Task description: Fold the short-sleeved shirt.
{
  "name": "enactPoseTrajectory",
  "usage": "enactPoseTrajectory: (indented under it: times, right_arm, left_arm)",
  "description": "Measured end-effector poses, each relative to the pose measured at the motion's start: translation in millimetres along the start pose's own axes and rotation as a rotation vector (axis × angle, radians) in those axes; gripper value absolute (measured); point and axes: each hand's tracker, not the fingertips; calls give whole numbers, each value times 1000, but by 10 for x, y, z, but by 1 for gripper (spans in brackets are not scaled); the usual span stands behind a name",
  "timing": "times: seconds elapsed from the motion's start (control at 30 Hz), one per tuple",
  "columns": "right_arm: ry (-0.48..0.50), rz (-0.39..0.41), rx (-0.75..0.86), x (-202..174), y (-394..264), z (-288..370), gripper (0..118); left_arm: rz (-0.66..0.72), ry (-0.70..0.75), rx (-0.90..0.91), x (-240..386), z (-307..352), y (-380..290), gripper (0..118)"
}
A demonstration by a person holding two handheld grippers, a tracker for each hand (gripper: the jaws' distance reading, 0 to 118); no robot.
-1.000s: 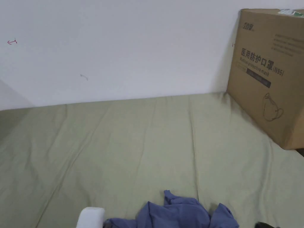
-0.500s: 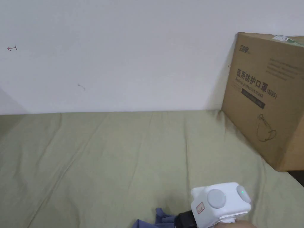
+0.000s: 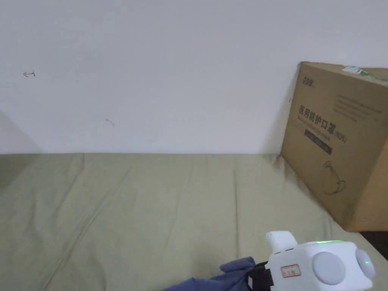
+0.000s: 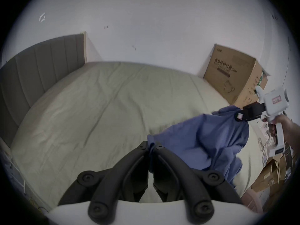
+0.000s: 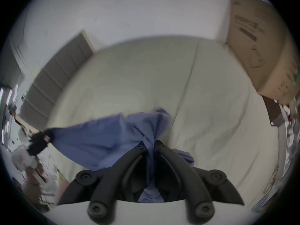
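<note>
The blue short-sleeved shirt [image 4: 203,134] hangs stretched between both grippers above the pale green bed sheet [image 4: 105,106]. My left gripper [image 4: 150,145] is shut on one bunched edge of it. My right gripper [image 5: 150,148] is shut on another bunched edge, with cloth running down between its jaws. In the head view the right gripper [image 3: 252,278] sits at the bottom right, its white body behind it, pinching a corner of the shirt [image 3: 227,278]. The left gripper view shows the right gripper [image 4: 238,116] farther off, held by a hand. In the blurred right gripper view, the left gripper [image 5: 43,137] is at the far left.
A large cardboard box [image 3: 337,144] stands on the bed's right side against the white wall. A grey padded headboard [image 4: 40,69] closes the left end. More cartons and clutter [image 4: 276,163] lie beside the bed at the right.
The shirt lay crumpled on the sheet a second ago; it is lifted now. The right gripper has come up into the head view at the bottom right. The head camera has tilted upward.
</note>
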Motion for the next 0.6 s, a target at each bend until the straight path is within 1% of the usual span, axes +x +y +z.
enactPoseTrajectory:
  times: [0.03, 0.07, 0.23, 0.3, 0.43, 0.47, 0.6]
  right_arm:
    - [24, -24, 46, 22, 7, 266, 7]
    - [44, -21, 79, 9, 6, 498, 7]
    - [57, 51, 244, -124, 64, 1490, 7]
    - [43, 77, 301, -217, 136, 1821, 7]
    - [7, 134, 400, -379, 316, 2403, 7]
    - [-25, 142, 426, -404, 379, 2513, 7]
    - [-54, 140, 474, -452, 661, 2824, 7]
  left_arm:
    - [-4, 2, 34, -8, 118, 99, 3]
    - [-8, 1, 64, -18, 233, 205, 3]
    - [-37, -36, 204, -18, 777, 840, 3]
    - [-52, -38, 228, 23, 971, 1106, 3]
    - [-13, -115, 337, 128, 1391, 1635, 3]
    - [-26, -111, 357, 158, 1468, 1776, 3]
    - [-127, -51, 447, 309, 1670, 2268, 3]
